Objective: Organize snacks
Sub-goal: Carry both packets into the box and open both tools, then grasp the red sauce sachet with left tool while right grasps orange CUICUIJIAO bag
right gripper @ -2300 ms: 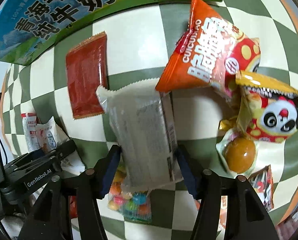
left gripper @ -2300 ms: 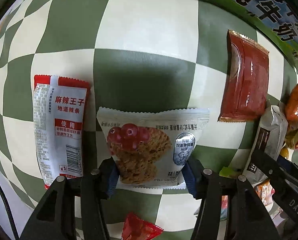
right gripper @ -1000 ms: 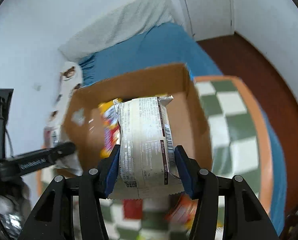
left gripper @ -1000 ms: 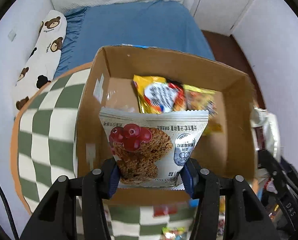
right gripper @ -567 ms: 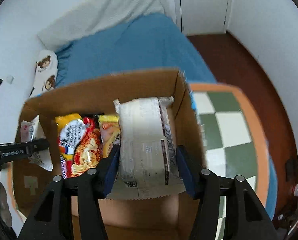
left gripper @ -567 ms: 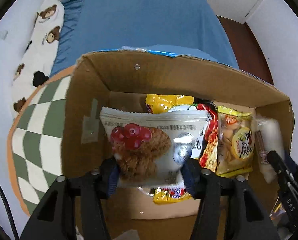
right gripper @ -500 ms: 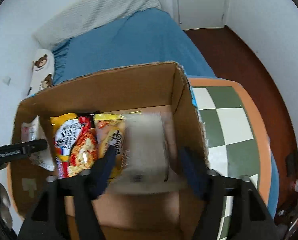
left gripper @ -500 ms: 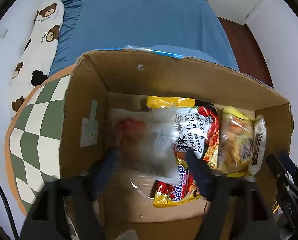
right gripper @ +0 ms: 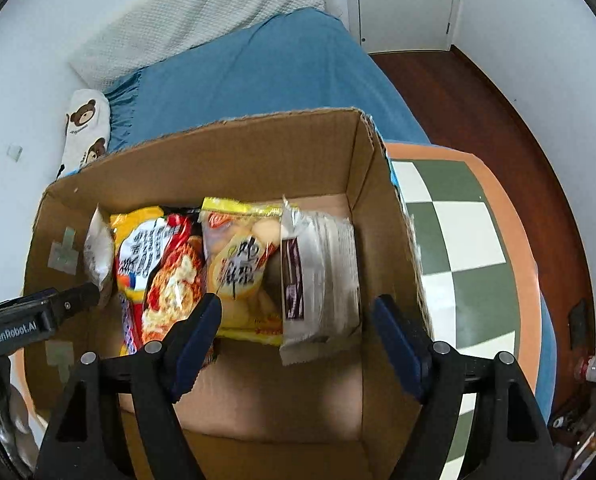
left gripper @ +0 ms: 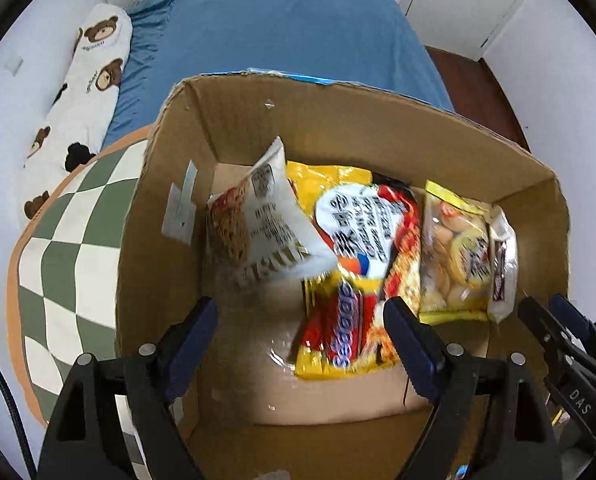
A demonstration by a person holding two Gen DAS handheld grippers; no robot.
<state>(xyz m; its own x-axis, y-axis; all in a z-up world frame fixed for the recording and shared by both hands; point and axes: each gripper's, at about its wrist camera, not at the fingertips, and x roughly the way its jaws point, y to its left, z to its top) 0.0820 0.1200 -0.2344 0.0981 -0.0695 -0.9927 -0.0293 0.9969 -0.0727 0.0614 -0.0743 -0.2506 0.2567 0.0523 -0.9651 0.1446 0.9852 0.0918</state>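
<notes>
An open cardboard box (left gripper: 338,128) (right gripper: 258,152) holds several snack packs. My left gripper (left gripper: 300,340) is open and empty above the box's left half. The white oat cookie pack (left gripper: 266,224) it held lies tilted against the left wall, blurred. My right gripper (right gripper: 296,336) is open and empty above the box's right half. The silver pack (right gripper: 318,276) lies at the right end, next to a yellow biscuit bag (right gripper: 238,256) and a red-yellow noodle pack (right gripper: 158,268) (left gripper: 362,272).
The box stands on a green-and-white checked table (right gripper: 458,248) (left gripper: 70,240) with an orange rim. A blue bed (right gripper: 238,80) and a bear-print pillow (left gripper: 82,92) lie behind. The other gripper shows at the right edge of the left wrist view (left gripper: 570,360).
Both grippers carried their packs from the table to over the box, then opened. The cookie pack and the silver pack dropped into the box.
</notes>
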